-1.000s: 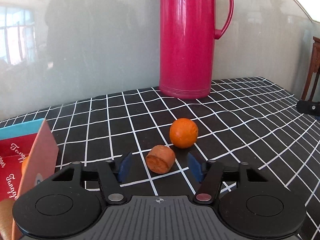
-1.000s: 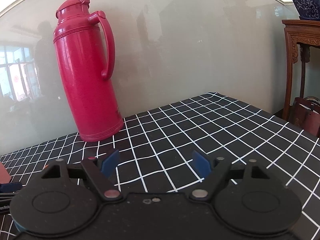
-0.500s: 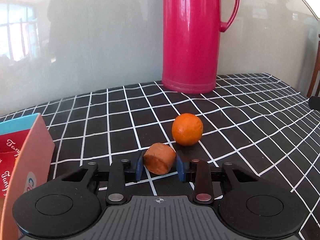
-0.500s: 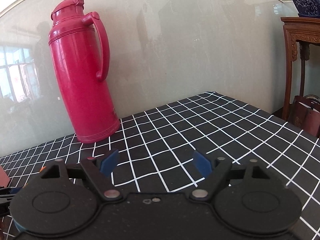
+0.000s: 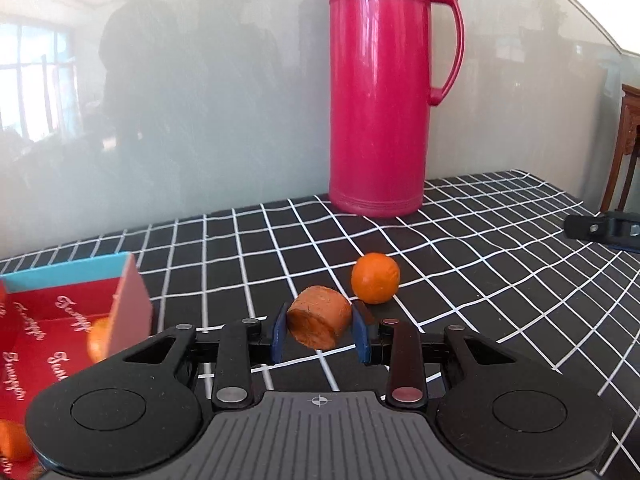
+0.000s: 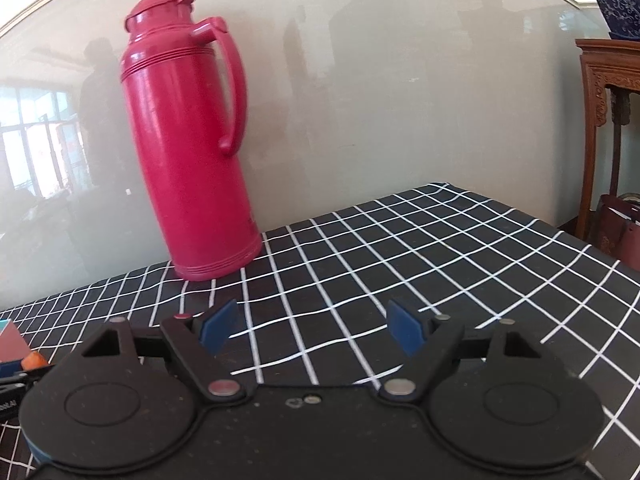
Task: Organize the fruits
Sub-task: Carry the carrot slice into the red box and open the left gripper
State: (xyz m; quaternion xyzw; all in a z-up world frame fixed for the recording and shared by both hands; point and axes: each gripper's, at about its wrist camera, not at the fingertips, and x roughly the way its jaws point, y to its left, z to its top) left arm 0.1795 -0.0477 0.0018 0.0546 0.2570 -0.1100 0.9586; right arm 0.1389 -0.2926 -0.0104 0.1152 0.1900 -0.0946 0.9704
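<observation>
My left gripper (image 5: 319,335) is shut on a stubby orange-brown fruit (image 5: 318,321) and holds it a little above the black checked tablecloth (image 5: 480,264). A round orange (image 5: 375,277) lies on the cloth just beyond and to the right. A red box (image 5: 48,332) with a blue rim stands at the left and holds oranges (image 5: 98,340). My right gripper (image 6: 312,326) is open and empty above the cloth. The left gripper with its fruit (image 6: 34,360) shows at the left edge of the right wrist view.
A tall pink thermos (image 5: 380,88) stands at the back against the pale wall; it also shows in the right wrist view (image 6: 188,152). The right gripper's tip (image 5: 604,230) shows at the right edge. A carved wooden stand (image 6: 608,128) is beyond the table's right edge.
My left gripper closed on the stubby fruit and lifted it off the cloth, drawing back a little. The right gripper stayed open and turned slightly.
</observation>
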